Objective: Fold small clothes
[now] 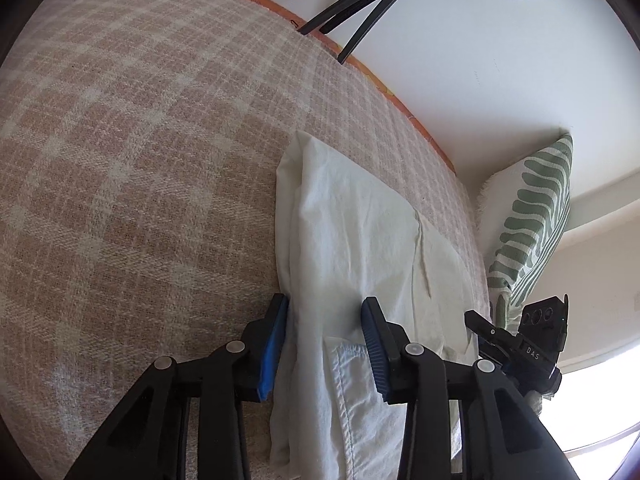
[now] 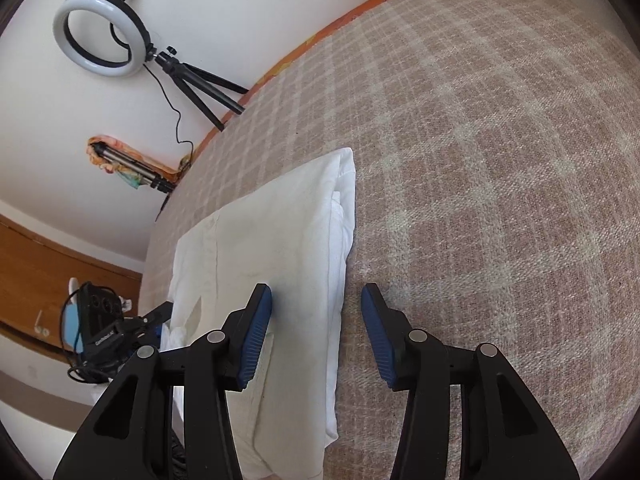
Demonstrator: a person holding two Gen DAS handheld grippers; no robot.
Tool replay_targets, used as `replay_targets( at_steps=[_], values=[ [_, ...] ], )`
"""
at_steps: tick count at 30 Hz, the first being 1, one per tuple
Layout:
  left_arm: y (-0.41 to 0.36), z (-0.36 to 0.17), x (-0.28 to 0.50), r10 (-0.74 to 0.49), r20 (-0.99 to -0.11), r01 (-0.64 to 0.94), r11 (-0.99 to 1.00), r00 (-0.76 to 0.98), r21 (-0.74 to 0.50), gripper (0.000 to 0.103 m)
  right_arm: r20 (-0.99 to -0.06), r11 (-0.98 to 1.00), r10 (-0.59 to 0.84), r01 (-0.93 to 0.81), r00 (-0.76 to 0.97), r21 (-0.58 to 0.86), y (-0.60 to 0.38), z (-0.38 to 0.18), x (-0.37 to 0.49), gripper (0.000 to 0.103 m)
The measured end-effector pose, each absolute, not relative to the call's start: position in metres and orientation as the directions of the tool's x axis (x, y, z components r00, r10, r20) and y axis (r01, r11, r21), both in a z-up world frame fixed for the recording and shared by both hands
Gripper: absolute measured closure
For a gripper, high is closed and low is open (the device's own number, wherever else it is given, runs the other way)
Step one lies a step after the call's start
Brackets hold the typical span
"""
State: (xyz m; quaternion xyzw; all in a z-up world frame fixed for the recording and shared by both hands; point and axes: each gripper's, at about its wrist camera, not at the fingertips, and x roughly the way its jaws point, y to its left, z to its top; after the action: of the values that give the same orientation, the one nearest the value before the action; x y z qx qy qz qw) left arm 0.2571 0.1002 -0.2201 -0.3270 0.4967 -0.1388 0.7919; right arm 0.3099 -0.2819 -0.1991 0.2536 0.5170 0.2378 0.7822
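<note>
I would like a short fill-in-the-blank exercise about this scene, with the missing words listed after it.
1. The folded garment is ____ in colour.
2. Both the left claw and the right claw are ____, gripping nothing.
3. The garment lies on a checked ____.
4. By the wall, a ring light stands on a black ____.

Missing words: white; open; blanket; tripod

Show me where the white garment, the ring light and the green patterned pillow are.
white garment (image 1: 360, 220), left wrist view, on the flat folded top layer.
ring light (image 2: 102, 30), right wrist view, on the white ring's right-hand curve.
green patterned pillow (image 1: 528, 216), left wrist view, on its striped face.
</note>
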Motion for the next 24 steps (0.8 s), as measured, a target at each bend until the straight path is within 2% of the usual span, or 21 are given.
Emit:
replay_targets(
  at_steps=[1,8,15,24],
  values=[
    [0.099,-0.22,0.257,-0.539,-0.699,-0.105,0.752,0.469,-0.651,0.069,-0.69,0.755,0.641,-0.117,0.337,0.645,-0.278,-0.2,0.31,0.071],
    [0.087,-0.212,0.253,-0.493,-0.714,-0.055,0.803,0.497,-0.593,0.082,-0.763,0.855,0.515,-0.179,0.39,0.486,-0.257,-0.182,0.301,0.087],
    [0.086,-0.197,0.244,-0.468,-0.703,0.007,0.835,0.536,-0.55,0.091,-0.78,0.907,0.421,-0.242,0.463,0.346,-0.238,-0.164,0.289,0.092],
    [0.073,-0.169,0.238,-0.487,-0.659,0.095,0.839,0.573,-0.536,0.093,-0.757,0.915,0.396,-0.296,0.52,0.275,-0.229,-0.138,0.278,0.095]
  ],
)
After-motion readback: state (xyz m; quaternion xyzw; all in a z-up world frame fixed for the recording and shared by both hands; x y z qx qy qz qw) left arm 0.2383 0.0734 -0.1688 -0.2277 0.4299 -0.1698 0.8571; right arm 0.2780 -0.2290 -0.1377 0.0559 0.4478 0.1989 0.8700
